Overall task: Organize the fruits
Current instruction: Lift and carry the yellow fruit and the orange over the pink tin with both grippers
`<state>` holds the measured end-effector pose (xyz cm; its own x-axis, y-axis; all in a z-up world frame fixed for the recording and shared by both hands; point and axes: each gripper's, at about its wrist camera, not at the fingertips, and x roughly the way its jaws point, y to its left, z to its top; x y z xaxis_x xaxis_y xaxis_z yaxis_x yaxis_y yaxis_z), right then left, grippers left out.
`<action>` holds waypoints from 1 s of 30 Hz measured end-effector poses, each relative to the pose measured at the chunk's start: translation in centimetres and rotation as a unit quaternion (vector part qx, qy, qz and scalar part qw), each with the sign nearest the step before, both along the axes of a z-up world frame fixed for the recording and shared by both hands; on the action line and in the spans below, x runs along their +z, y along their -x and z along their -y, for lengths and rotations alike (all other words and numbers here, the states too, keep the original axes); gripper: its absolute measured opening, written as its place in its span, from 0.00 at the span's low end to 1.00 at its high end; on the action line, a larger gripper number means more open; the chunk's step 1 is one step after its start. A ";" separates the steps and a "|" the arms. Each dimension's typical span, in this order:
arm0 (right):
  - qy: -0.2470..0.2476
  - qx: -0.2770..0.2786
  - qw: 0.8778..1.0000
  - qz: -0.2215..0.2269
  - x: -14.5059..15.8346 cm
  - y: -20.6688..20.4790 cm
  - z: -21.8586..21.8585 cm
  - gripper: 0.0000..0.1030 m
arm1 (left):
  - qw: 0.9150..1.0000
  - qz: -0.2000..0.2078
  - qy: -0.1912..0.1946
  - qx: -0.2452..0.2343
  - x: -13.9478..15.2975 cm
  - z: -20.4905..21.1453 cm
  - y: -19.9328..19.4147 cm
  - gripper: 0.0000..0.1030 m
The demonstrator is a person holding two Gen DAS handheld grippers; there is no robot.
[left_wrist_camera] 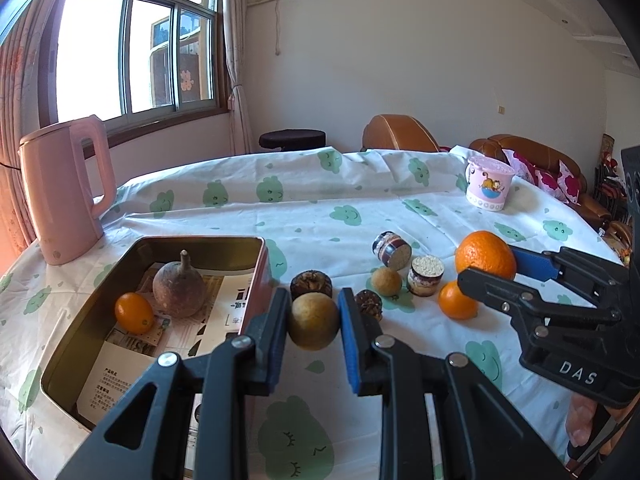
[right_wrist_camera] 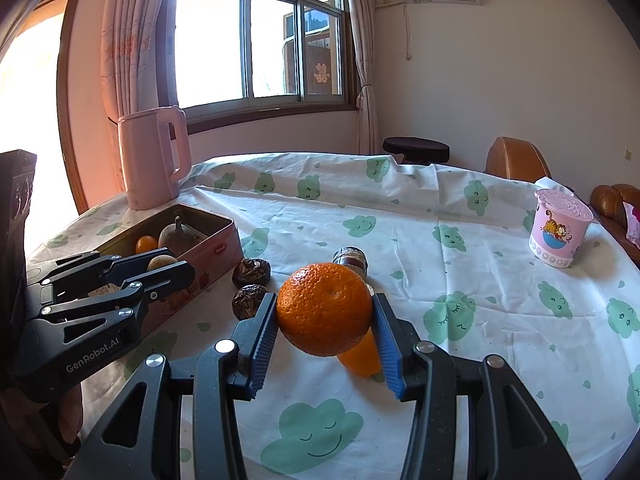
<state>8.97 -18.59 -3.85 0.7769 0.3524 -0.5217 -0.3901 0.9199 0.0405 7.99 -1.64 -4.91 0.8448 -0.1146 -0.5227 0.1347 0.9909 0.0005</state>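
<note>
My left gripper [left_wrist_camera: 314, 320] is shut on a tan round fruit [left_wrist_camera: 313, 321], held just right of the open pink tin [left_wrist_camera: 262, 276]. The tin holds a small orange fruit [left_wrist_camera: 134, 313] and a brown pear-shaped fruit [left_wrist_camera: 179, 288]. My right gripper [right_wrist_camera: 325, 320] is shut on a large orange [right_wrist_camera: 324, 308] and holds it above the table; it also shows in the left wrist view [left_wrist_camera: 486, 268]. A smaller orange fruit [left_wrist_camera: 457, 300] lies on the cloth below it. Another small tan fruit [left_wrist_camera: 386, 281] lies nearby.
Two dark walnut-like pieces [left_wrist_camera: 311, 283] [left_wrist_camera: 368, 302] and two small jars [left_wrist_camera: 392, 249] [left_wrist_camera: 426, 275] lie mid-table. A pink kettle [left_wrist_camera: 64, 188] stands at the far left, a pink cartoon cup [left_wrist_camera: 489, 182] at the far right. The cloth [left_wrist_camera: 320, 208] has green cloud prints.
</note>
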 end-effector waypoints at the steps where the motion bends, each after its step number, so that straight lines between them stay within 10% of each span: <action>1: -0.001 0.000 1.000 0.002 0.0 0.1 0.0 0.47 | 1.000 0.002 0.000 0.001 0.0 0.0 0.1 0.26; 30: -0.014 -0.004 0.999 0.048 0.9 1.6 0.5 0.47 | 0.999 0.047 0.009 0.017 0.9 -0.6 1.3 0.26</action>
